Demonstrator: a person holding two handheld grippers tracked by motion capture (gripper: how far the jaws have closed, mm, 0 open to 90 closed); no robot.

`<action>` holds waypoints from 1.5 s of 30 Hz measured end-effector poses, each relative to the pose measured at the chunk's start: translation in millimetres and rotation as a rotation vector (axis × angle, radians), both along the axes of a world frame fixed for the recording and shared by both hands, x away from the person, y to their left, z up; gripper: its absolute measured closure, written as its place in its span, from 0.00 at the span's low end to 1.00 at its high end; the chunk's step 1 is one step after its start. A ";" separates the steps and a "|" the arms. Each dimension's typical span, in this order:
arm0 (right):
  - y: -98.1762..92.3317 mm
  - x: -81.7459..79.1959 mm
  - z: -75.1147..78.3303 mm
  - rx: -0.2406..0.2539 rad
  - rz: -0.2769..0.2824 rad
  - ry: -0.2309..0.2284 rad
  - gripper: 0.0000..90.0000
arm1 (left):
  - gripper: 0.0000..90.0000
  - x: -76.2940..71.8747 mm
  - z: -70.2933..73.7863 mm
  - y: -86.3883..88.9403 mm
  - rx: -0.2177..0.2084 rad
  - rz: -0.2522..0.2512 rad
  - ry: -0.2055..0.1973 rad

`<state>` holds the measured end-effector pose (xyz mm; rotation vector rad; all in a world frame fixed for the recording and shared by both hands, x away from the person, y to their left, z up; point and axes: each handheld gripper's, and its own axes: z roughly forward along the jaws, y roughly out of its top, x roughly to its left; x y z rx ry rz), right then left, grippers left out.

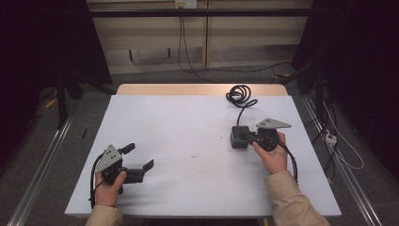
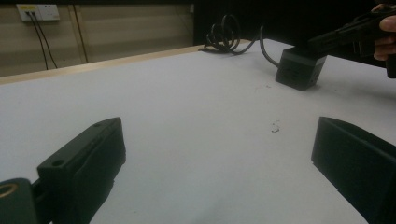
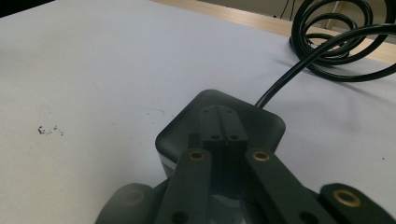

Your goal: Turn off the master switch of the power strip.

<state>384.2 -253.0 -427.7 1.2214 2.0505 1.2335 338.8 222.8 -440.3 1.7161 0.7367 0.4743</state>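
High view: your left tongs [image 1: 140, 157] rest at the desk's [image 1: 188, 122] near-left corner, jaws spread wide with nothing between them. Your right tongs [image 1: 248, 136] have jaws pressed together, tips lying on top of the black adapter box [image 1: 239, 137] at the right; its cable [image 1: 241, 96] coils near the far edge.

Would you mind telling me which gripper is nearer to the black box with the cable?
Right. The right gripper sits over the black box, jaws closed; the left gripper is across the table, open.
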 end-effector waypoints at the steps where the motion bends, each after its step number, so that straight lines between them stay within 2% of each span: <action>1: 0.0 0.0 0.0 0.000 0.000 0.000 1.00 | 0.03 0.0 -0.1 -0.1 -0.001 0.001 0.001; 18: -1.4 -0.1 0.0 0.010 0.005 0.006 1.00 | 0.03 -0.5 0.2 0.8 -0.013 0.010 0.002; 24: -1.8 -0.3 0.3 0.015 0.005 0.011 1.00 | 0.03 0.2 0.0 0.9 -0.003 0.005 0.001; 37: -0.8 -0.6 2.7 0.007 -0.005 -0.012 1.00 | 0.03 0.3 -0.1 0.7 -0.004 0.006 0.000; 38: -0.9 -0.6 3.8 -0.006 -0.004 -0.010 1.00 | 0.03 0.4 -0.1 0.9 -0.006 0.008 -0.001; 40: -1.5 -1.0 3.7 0.007 -0.002 -0.004 1.00 | 0.03 0.5 0.1 1.1 -0.007 0.010 -0.001; 45: 0.5 -0.8 3.9 0.004 0.000 -0.006 1.00 | 0.03 -0.5 0.1 1.6 -0.005 0.008 -0.002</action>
